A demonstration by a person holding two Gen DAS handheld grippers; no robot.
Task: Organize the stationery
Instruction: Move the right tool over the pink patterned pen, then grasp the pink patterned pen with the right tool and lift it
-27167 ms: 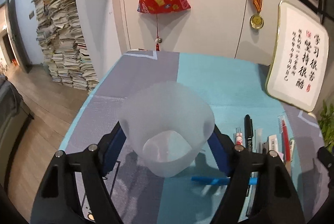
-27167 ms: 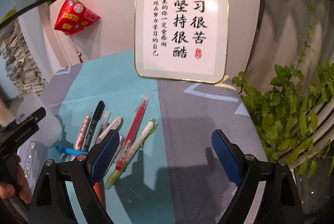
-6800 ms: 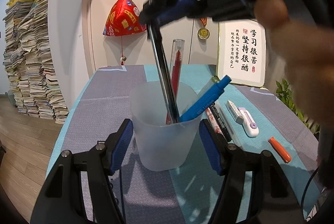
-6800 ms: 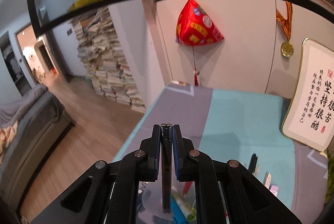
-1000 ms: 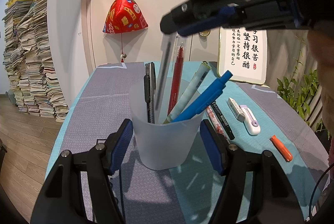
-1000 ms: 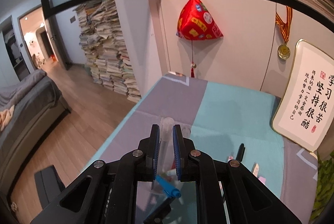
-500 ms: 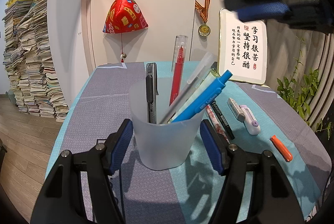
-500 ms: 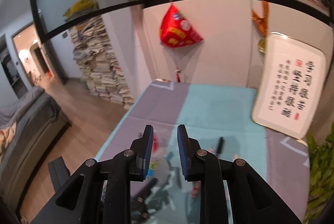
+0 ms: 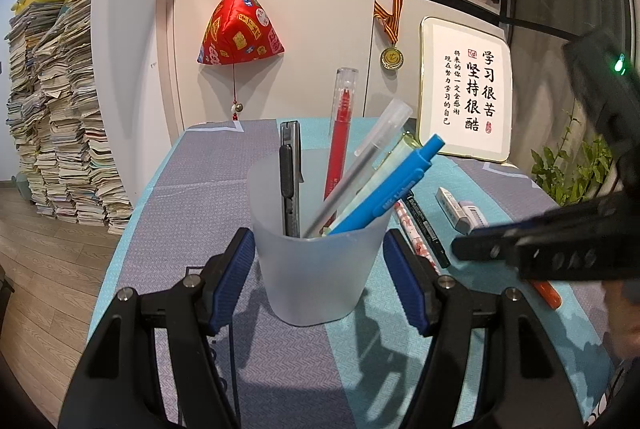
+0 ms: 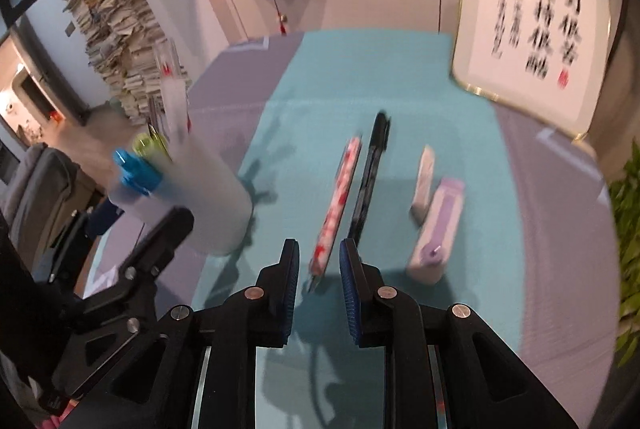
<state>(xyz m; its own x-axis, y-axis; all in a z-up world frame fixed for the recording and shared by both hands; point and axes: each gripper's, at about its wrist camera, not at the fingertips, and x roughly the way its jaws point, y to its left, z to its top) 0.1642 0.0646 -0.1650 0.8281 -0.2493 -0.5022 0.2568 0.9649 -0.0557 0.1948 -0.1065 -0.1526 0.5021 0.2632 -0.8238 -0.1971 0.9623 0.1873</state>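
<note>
Left hand-held gripper [image 9: 320, 279] is spread wide around the frosted cup [image 9: 316, 265]: blue pads sit just beside the cup walls on both sides, contact not clear from this view. The cup stands upright on the surface [image 9: 280, 361], on the grey stripe next to the teal one. Inside it: a black utility knife [image 9: 290, 185] at the left, a red pen [image 9: 339, 133] upright at the far side, a clear-capped pen [image 9: 360, 173] leaning right, a pale green pen [image 9: 394, 159] behind it, and a blue pen [image 9: 384, 199] leaning right over the rim. Right hand-held gripper [image 10: 319, 293] is empty, with its jaws at a narrow gap, hovering over the near end of the red-patterned pen [image 10: 337, 205], which lies on the teal cloth pointing away from camera. Just to its right, roughly parallel, is a black pen [image 10: 370, 173]. Further right are a white eraser [image 10: 424, 181] and a purple-white correction tape [image 10: 438, 229], side by side. In the left wrist view an orange marker [image 9: 546, 293] lies at the right, partly hidden behind the right gripper's body. The right wrist view is motion-blurred, so fine detail is unreadable. A framed calligraphy board [image 9: 466, 89] leans at the far right edge of the surface.
</note>
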